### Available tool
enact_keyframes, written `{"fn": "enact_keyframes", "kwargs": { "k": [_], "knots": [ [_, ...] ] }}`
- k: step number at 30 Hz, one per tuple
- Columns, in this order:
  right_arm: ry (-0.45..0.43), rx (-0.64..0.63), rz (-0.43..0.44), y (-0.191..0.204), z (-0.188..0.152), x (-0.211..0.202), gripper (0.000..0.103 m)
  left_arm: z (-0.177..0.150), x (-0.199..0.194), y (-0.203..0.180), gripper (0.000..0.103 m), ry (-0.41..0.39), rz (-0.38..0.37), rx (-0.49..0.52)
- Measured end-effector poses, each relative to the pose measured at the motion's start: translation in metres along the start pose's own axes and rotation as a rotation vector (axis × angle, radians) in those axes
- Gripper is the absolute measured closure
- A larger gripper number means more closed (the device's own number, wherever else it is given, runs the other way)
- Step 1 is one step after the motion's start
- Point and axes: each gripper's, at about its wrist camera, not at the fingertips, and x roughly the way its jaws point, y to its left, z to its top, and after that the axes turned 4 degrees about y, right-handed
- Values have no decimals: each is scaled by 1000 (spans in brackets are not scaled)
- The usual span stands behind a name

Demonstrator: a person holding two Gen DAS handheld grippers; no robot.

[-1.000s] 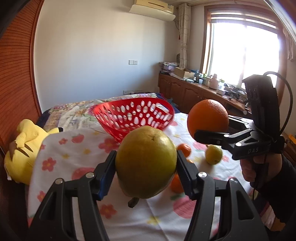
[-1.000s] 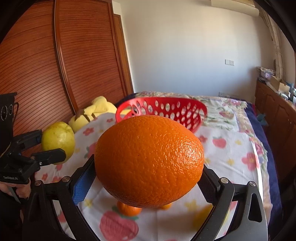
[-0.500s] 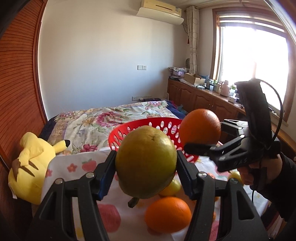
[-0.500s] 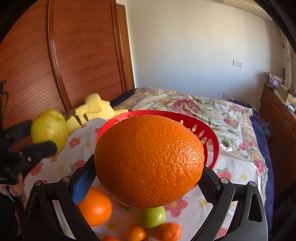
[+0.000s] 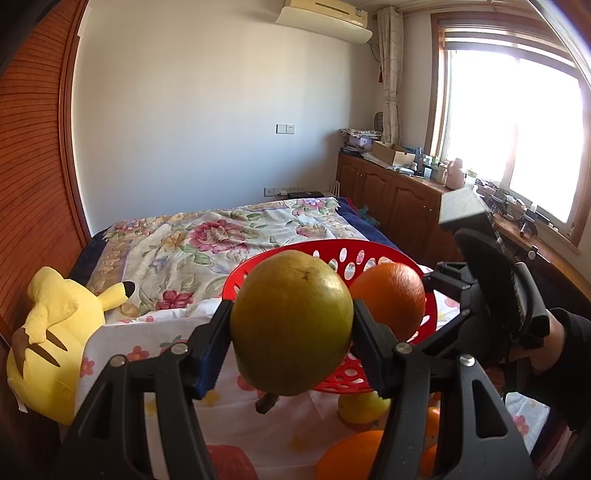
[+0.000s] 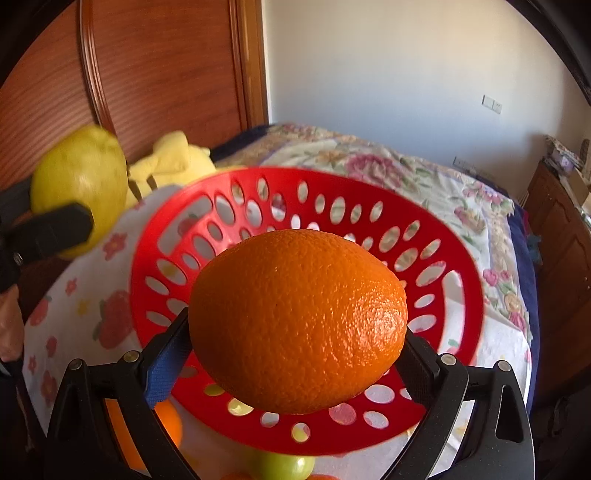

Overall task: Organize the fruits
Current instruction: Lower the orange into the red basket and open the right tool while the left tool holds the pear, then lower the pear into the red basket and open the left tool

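Floral bedsheet (image 5: 207, 240) underlies perforated red plastic basket (image 6: 177, 236); dimpled orange (image 6: 297, 319) above.

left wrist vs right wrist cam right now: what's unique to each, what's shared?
Left wrist only: window, air conditioner, wooden cabinets.

Right wrist only: small green fruit below the basket's near rim.

Both: red basket, with no fruit resting in it; left gripper shut on the yellow-green fruit; right gripper shut on the orange; yellow plush toy.
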Motion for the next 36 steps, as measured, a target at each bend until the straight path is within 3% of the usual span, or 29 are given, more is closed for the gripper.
{"fn": "enact_keyframes", "kwargs": {
  "k": [14, 22, 36],
  "knots": [
    [77, -31, -15, 2, 5, 23, 5, -5, 12, 5, 42, 18, 0, -15],
    [-27, -15, -37, 0, 13, -10, 4, -3, 14, 3, 42, 20, -1, -8],
    [-125, 50, -69, -24, -23, -58, 4, 4, 57, -31, 42, 99, -38, 51]
  ]
}}
